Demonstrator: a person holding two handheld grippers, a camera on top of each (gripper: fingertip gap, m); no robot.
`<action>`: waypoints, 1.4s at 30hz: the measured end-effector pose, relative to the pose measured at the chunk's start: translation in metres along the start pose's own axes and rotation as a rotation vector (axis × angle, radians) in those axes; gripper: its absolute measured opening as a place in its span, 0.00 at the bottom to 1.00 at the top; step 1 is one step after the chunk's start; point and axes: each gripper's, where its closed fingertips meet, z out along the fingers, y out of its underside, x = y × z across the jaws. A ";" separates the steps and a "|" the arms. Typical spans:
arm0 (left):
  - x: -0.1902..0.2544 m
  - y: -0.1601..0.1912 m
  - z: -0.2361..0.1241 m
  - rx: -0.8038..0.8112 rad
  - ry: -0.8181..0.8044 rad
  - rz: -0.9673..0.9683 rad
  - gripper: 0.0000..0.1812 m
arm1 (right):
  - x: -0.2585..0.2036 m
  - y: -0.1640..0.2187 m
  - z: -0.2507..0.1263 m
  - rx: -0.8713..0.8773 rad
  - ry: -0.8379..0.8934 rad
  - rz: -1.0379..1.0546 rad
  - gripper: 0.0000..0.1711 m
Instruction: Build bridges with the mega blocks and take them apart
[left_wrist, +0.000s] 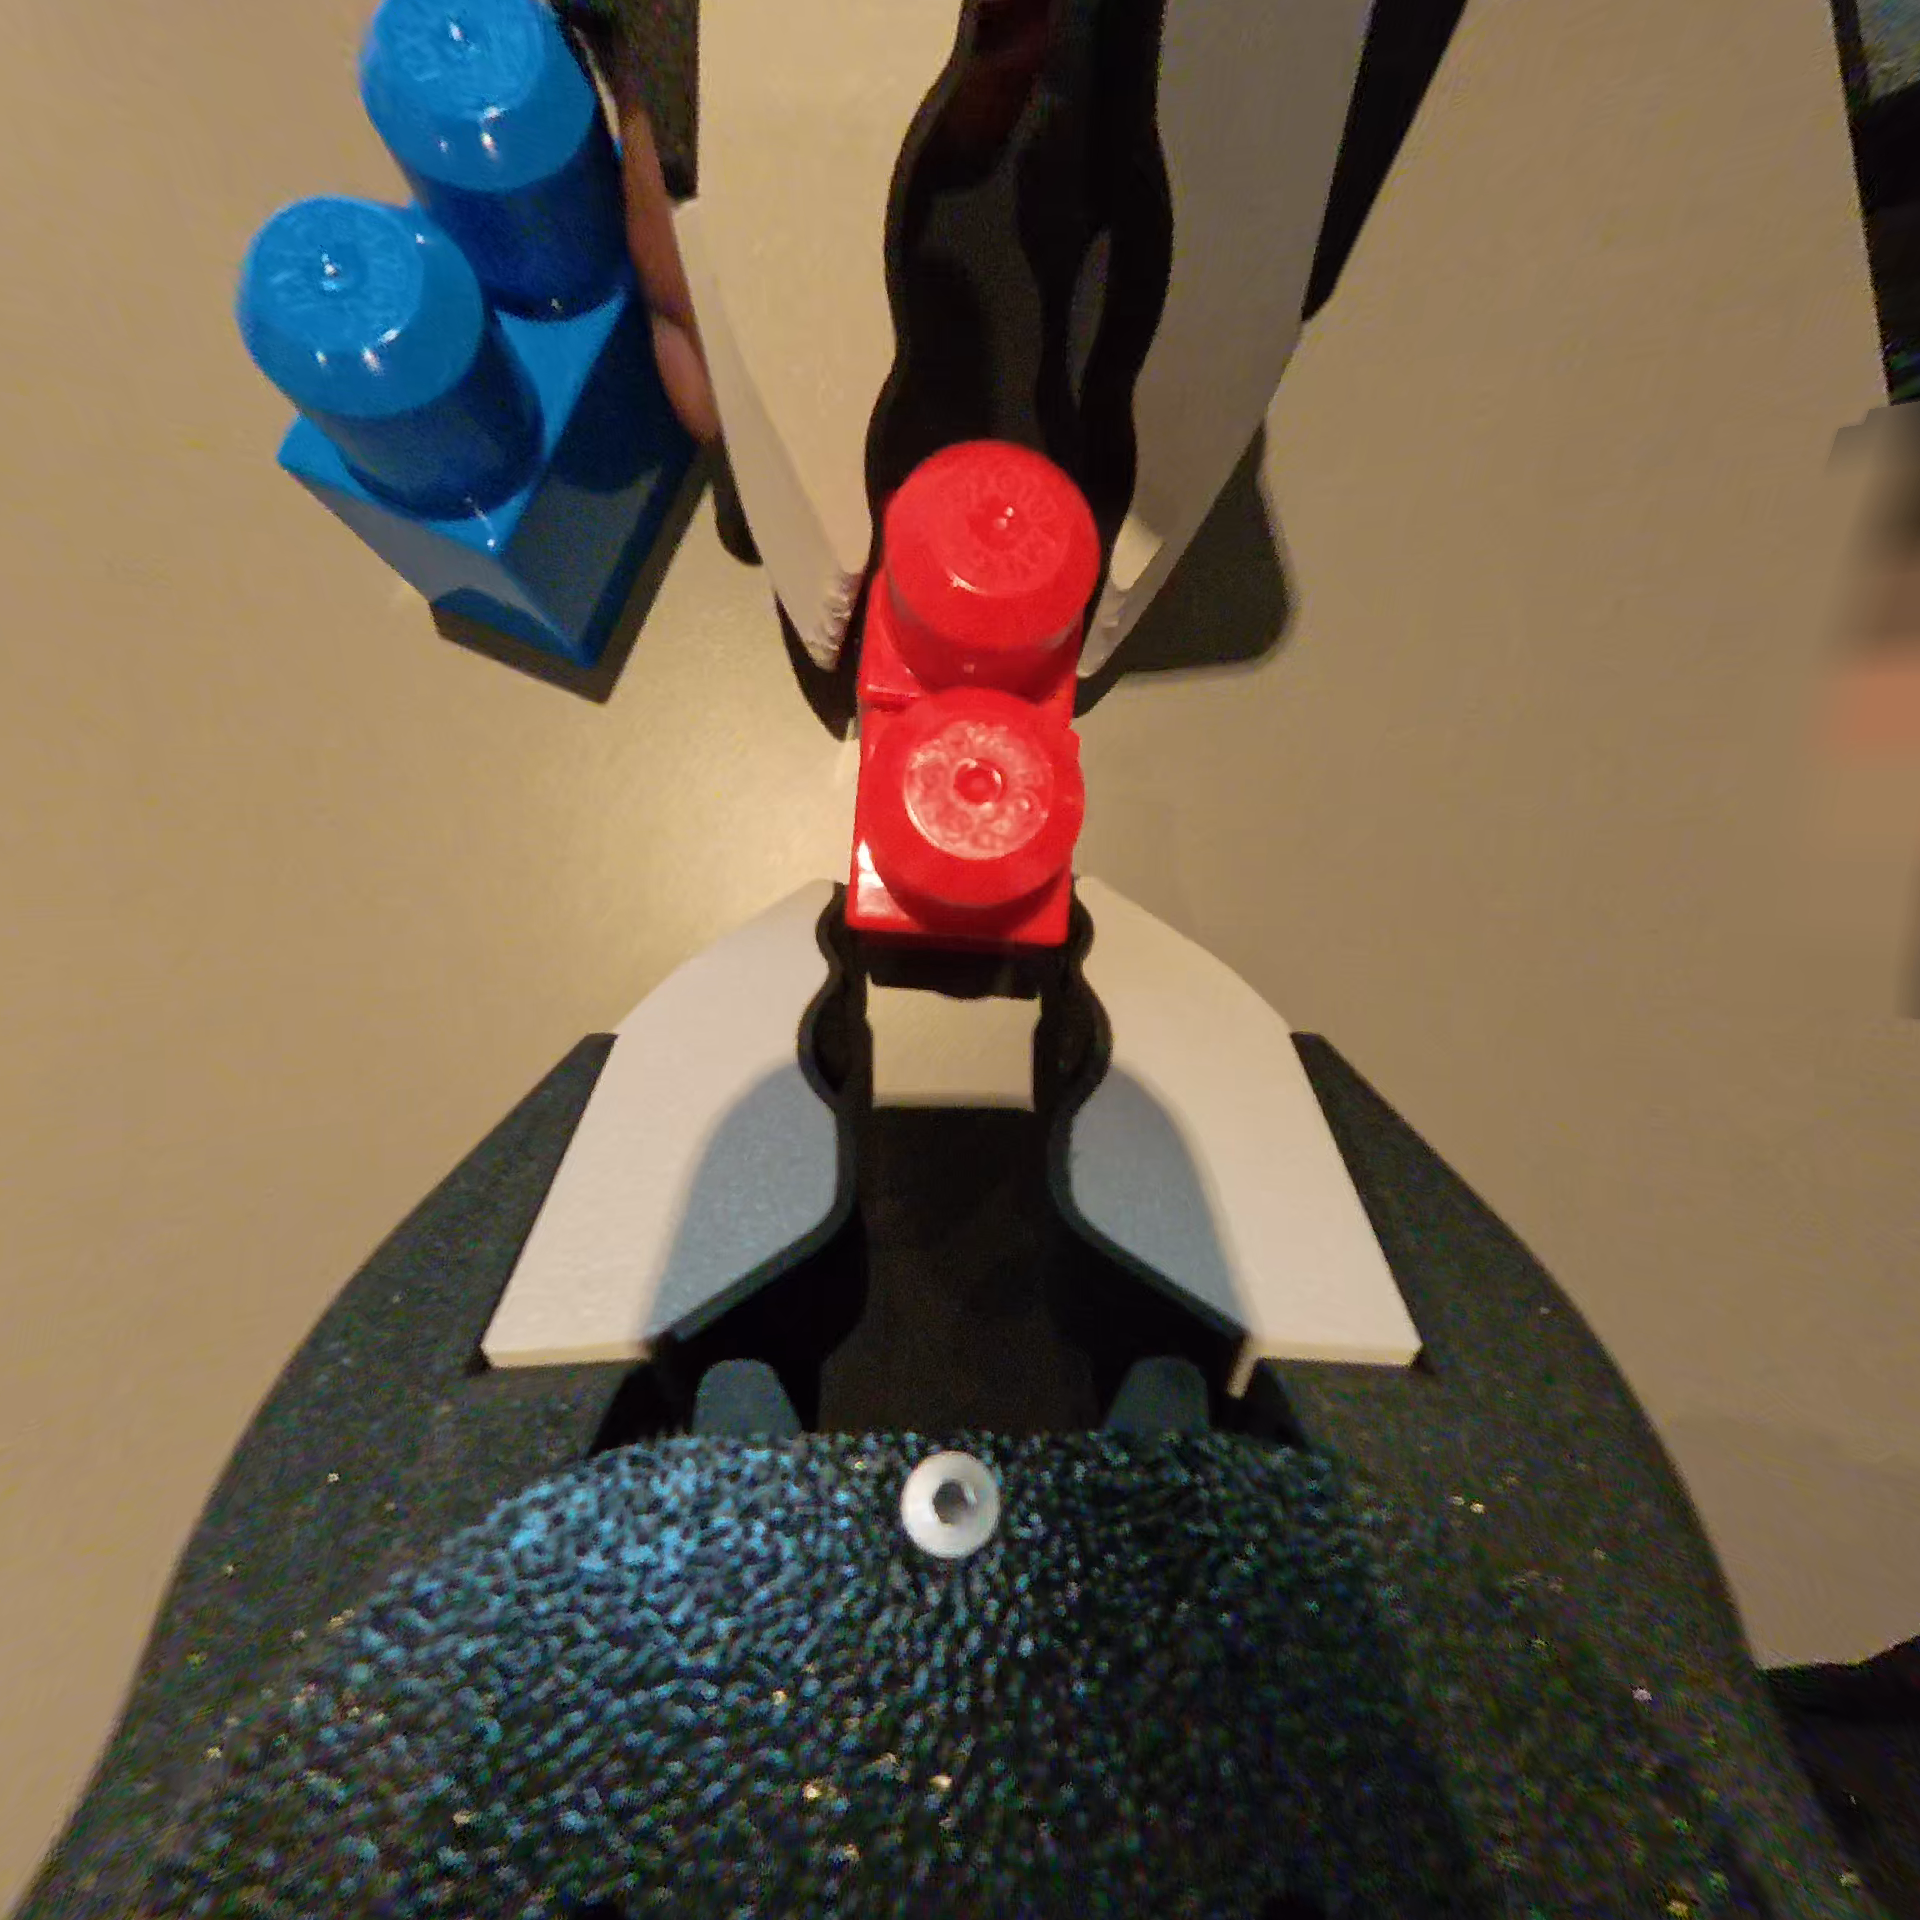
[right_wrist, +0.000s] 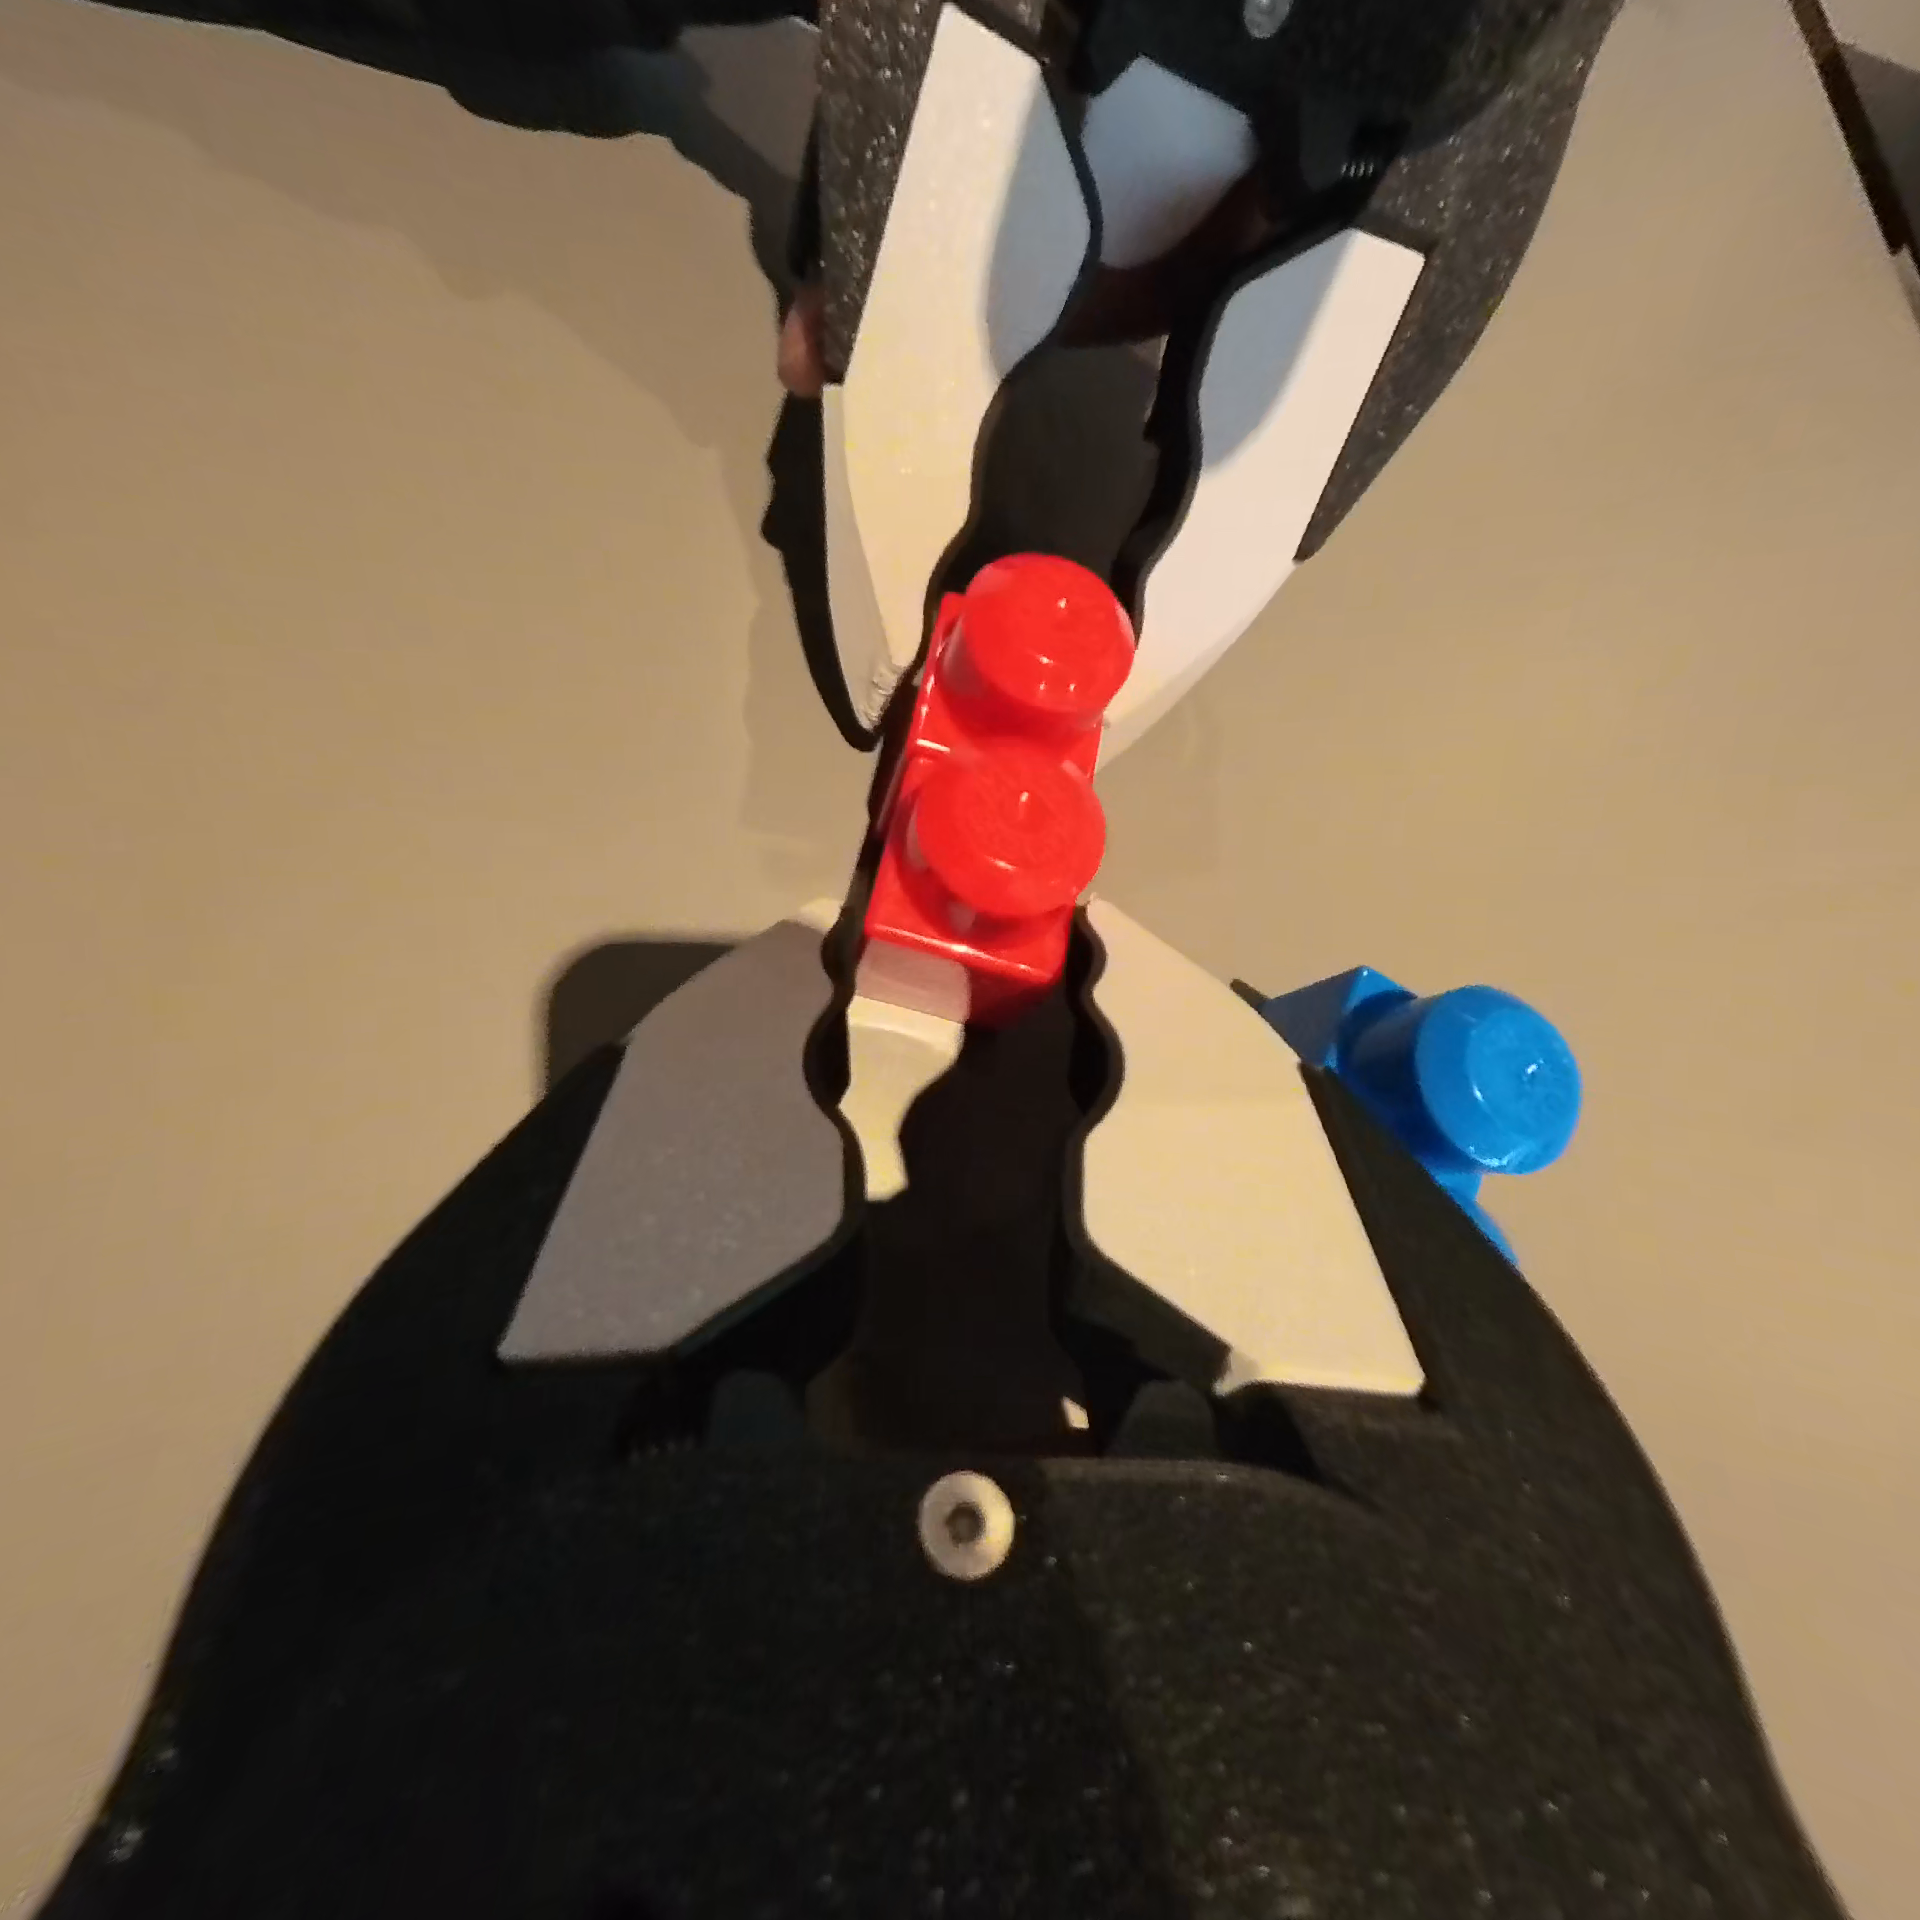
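Here, a red block (left_wrist: 966, 717) with two studs sits between the two claws: the left claw (left_wrist: 961, 925) is clenched on its near end, and the right claw (right_wrist: 961, 935) grips the opposite end. A blue block (left_wrist: 468, 416) stands on the beige tabletop (left_wrist: 312, 935), just beside the right claw.

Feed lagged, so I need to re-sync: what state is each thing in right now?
Red block: studs up, gripped at both ends.
Left hand-held gripper: shut on red block's near end.
Right hand-held gripper: shut on red block's opposite end.
Blue block: upright on the table, ungripped.
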 end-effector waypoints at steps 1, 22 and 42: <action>0.001 0.000 0.001 0.000 0.003 -0.001 0.20 | -0.001 0.000 0.000 0.005 -0.011 -0.009 0.23; 0.000 -0.007 0.010 -0.011 -0.057 -0.046 0.21 | -0.001 -0.007 -0.012 0.041 0.034 -0.052 0.35; -0.006 -0.008 0.010 -0.014 -0.084 -0.068 0.20 | 0.009 0.008 -0.007 -0.031 0.115 -0.013 0.23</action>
